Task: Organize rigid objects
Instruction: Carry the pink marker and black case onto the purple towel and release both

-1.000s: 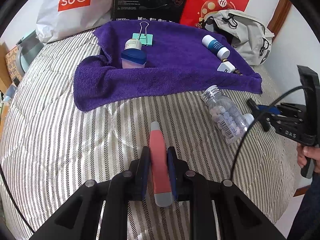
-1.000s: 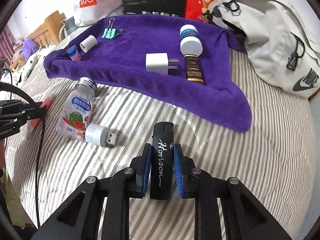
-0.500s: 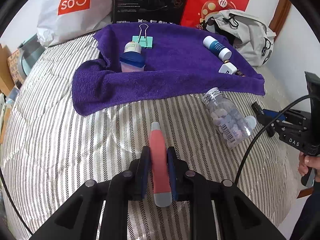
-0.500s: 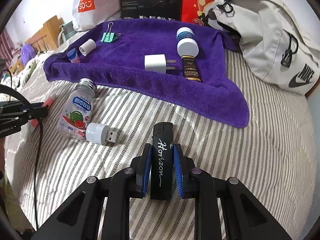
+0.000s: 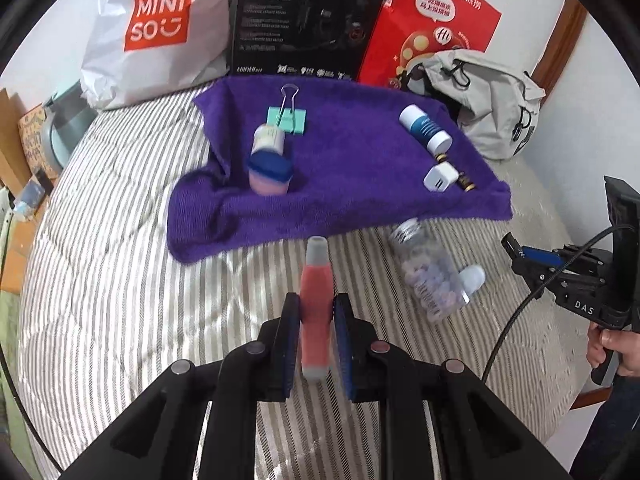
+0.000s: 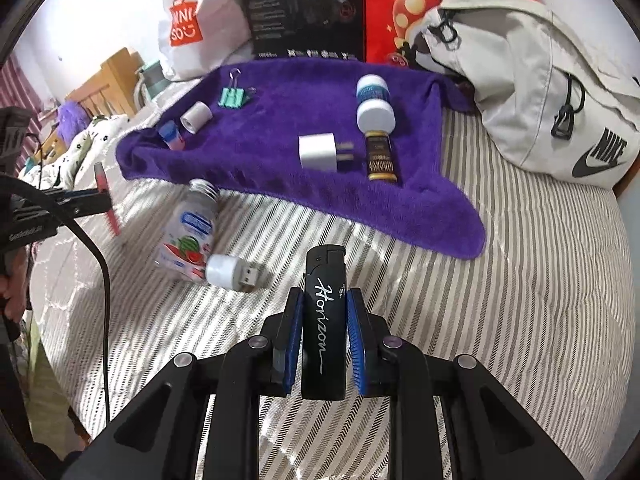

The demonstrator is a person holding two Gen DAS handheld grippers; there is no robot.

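Note:
My left gripper (image 5: 314,308) is shut on a pink tube with grey ends (image 5: 315,296), held above the striped bedcover just short of the purple towel (image 5: 360,184). My right gripper (image 6: 323,312) is shut on a black lighter marked Horizon (image 6: 324,320), also lifted off the bed. On the towel (image 6: 280,128) lie a green binder clip (image 5: 287,118), a white roll (image 5: 269,138), a blue-capped pink pot (image 5: 269,174), a blue and white bottle (image 5: 426,128), a white charger plug (image 6: 320,152) and a dark gold-ended tube (image 6: 382,158).
A clear candy bottle (image 6: 186,236) and a white USB plug (image 6: 232,272) lie on the striped bed in front of the towel. A grey backpack (image 6: 540,80) sits at the right; a white bag (image 5: 156,28), black box and red bag stand behind.
Both grippers have risen and moved toward the towel, carrying the pink tube and the lighter. The left one is moving fast, so its view is blurred.

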